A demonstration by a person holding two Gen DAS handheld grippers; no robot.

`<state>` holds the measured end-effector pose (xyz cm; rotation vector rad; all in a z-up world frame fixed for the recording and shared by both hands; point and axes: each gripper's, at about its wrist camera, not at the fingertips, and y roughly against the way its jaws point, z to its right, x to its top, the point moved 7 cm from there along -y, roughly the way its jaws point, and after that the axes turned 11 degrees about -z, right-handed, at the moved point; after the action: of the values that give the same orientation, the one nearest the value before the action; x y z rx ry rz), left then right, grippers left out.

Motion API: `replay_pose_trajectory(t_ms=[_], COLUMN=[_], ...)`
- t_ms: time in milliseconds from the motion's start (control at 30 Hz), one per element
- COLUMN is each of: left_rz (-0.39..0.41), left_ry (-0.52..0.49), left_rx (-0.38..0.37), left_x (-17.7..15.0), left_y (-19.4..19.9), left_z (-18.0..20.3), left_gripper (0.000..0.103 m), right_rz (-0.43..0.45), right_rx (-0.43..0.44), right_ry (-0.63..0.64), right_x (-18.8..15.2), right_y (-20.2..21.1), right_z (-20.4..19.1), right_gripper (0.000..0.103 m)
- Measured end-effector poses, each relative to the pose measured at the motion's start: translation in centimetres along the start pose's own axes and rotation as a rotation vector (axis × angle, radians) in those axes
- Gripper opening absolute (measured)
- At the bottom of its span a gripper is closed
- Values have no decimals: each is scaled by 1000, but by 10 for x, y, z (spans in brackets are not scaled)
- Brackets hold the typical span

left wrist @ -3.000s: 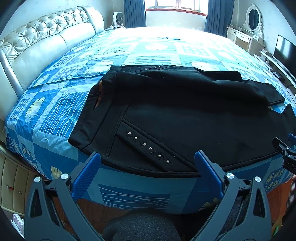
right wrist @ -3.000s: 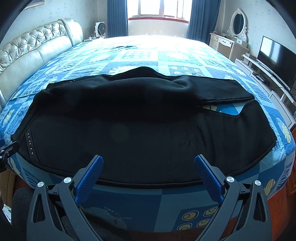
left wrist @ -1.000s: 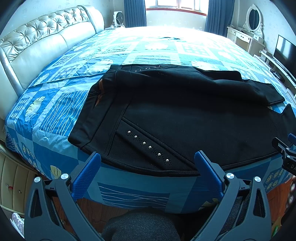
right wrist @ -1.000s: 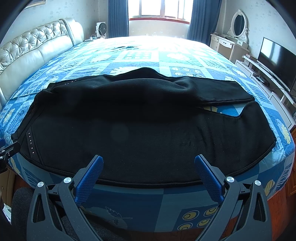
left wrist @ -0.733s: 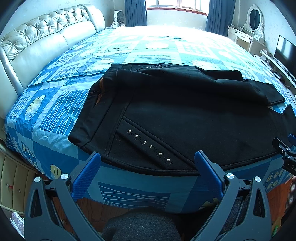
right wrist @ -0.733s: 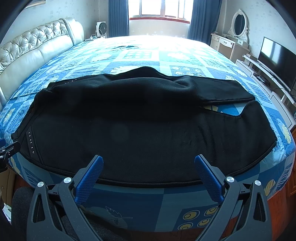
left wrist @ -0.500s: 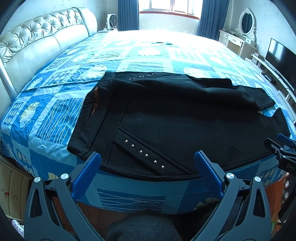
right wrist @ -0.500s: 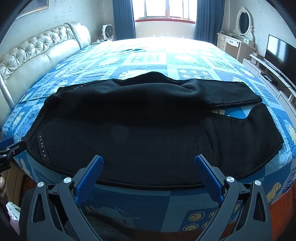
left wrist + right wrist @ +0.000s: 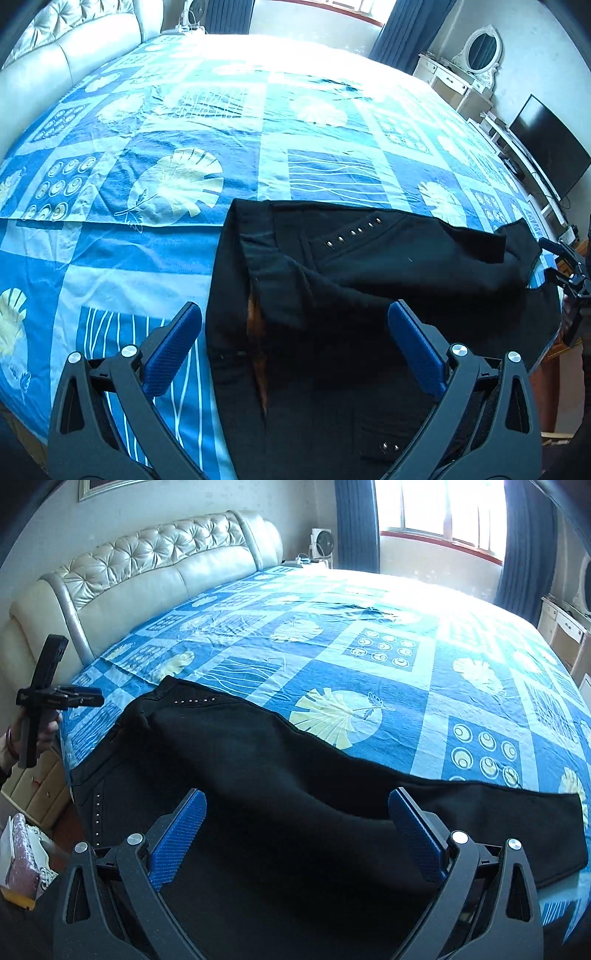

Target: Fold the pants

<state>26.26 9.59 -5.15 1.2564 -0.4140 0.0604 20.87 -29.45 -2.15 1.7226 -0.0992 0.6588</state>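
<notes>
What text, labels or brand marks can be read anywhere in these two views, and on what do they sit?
None can be read.
Left gripper, seen from the right wrist view: a pale mark on its black crossbar, too small and blurred to read.
Right gripper, at the edge of the left wrist view: no lettering can be made out.
Black pants: metal studs only, no label showing.
Bedspread: leaf, ring and line patterns, no words.

Big bed (image 9: 369,635) w/ blue patchwork sheet, cream tufted headboard (image 9: 147,568) at left. Far wall: bright window (image 9: 439,509), navy curtains (image 9: 356,524), small fan (image 9: 322,541). Right side: white dresser w/ oval mirror (image 9: 480,51), then TV (image 9: 550,147) on low stand. Strong daylight washes far bed.
</notes>
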Motion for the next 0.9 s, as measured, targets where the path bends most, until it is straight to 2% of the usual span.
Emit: replay_pose_trajectory(t_ms=[67,167,233,267,300,433,467,500,533,600,633,667,700,733,900], left_rz=[-38,-87,-124,-144,-167,-157,-158,-160,-166,-173,-176,-180,-180,-182,-144], left_ry=[38,46,27,24,24,-21,-29,-33,-33,-37,-45,-54,-60,-60,-62], left_rx=[-28,-15,-30,-46,-63,-41,-40,-38,-44,-29,-33,-42,-42,-57,-45], left_x=[24,47,57,61,63,72,74,75,76,78,78,78,78,78,85], left_y=[-22,-56,-74,-83,-91,-98,-98,-99,-100,-102,-103,-102,-102,-100,-84], left_z=[-23,-47,-53,-55,-56,-54,-52,-51,-49,-48,-47,-44,-42,-41,-35], left_gripper=[101,99,90,74,68,66,57,47,43,35,31,21,13,10,6], right_rz=[-61,-134,-187,-210,-232,-330,-349,-369,-394,-457,-464,-464,-464,-460,-387], right_rx=[52,71,95,95,95,126,140,147,153,131,126,121,134,158,76], right_ry=[6,20,57,76,90,96,96,99,106,114,115,116,108,93,83], right_x=[15,31,36,37,38,36,35,35,32,25,22,21,20,20,33], right_y=[-24,-55,-72,-79,-86,-109,-113,-117,-120,-129,-130,-129,-128,-126,-105], right_z=[11,22,24,24,26,30,29,28,26,24,23,22,21,20,23], right_gripper=[98,98,98,98,98,98,98,94,73,39,38,37,29,10,8])
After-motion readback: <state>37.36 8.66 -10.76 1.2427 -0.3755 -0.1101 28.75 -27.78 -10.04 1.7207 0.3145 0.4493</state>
